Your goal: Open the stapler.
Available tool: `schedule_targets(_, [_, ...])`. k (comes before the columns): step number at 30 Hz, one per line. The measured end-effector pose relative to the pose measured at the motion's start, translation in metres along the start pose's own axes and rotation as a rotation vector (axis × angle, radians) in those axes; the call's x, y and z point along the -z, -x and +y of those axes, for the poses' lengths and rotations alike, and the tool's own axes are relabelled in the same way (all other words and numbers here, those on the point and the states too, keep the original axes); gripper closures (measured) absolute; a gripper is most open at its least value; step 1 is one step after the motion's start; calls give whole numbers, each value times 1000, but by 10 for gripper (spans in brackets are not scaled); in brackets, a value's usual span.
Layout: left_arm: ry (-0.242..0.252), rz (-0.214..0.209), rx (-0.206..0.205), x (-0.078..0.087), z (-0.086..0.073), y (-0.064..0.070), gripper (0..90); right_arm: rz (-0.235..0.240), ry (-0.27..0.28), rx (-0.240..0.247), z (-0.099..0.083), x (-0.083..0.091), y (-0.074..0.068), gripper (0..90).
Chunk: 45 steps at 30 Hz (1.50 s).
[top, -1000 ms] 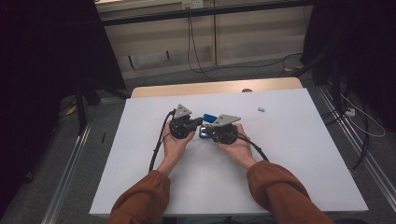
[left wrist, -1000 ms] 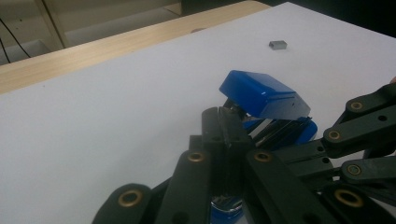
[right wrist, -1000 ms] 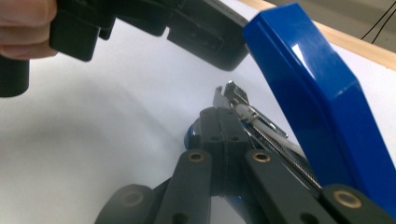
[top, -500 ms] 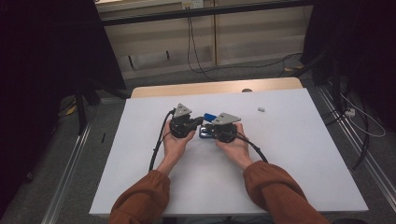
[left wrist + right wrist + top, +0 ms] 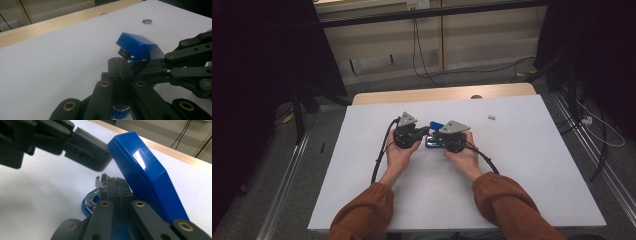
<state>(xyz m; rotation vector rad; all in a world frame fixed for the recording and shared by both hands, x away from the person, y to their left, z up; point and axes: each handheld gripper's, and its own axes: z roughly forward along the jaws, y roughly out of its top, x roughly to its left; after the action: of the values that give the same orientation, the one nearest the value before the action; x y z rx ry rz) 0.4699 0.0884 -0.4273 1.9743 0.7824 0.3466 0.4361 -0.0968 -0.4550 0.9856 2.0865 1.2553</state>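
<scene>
A blue stapler (image 5: 432, 143) lies on the white table (image 5: 522, 165) between my two grippers, its lid (image 5: 142, 177) swung up. My right gripper (image 5: 117, 184) has its jaws pressed together under that lid, beside the metal staple rail (image 5: 100, 182); I cannot see anything pinched between them. The chrome anvil (image 5: 90, 199) of the base shows just ahead. My left gripper (image 5: 117, 65) is shut too, tips meeting the right gripper's tips (image 5: 140, 68) below the lid (image 5: 136, 46), with the base showing beneath its linkage. In the high view both grippers (image 5: 424, 132) (image 5: 436, 138) face each other.
A small grey block (image 5: 491, 117) lies on the table to the far right of the grippers. A wooden strip (image 5: 442, 94) runs along the table's far edge. Black cables trail from both grippers toward the person's forearms.
</scene>
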Motion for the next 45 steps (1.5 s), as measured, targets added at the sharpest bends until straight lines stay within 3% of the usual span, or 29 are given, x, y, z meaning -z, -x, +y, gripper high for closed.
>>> schedule_targets(8, [-32, 9, -19, -7, -4, -1, 900, -3, 0, 4, 1, 2, 1, 900])
schedule_targets(29, [-53, 1, -21, -13, -13, -4, 900, -10, -6, 7, 0, 0, -2, 900])
schedule_targets(45, [-51, 0, -30, -13, -14, -5, 900, -58, 30, -12, 9, -4, -7, 900])
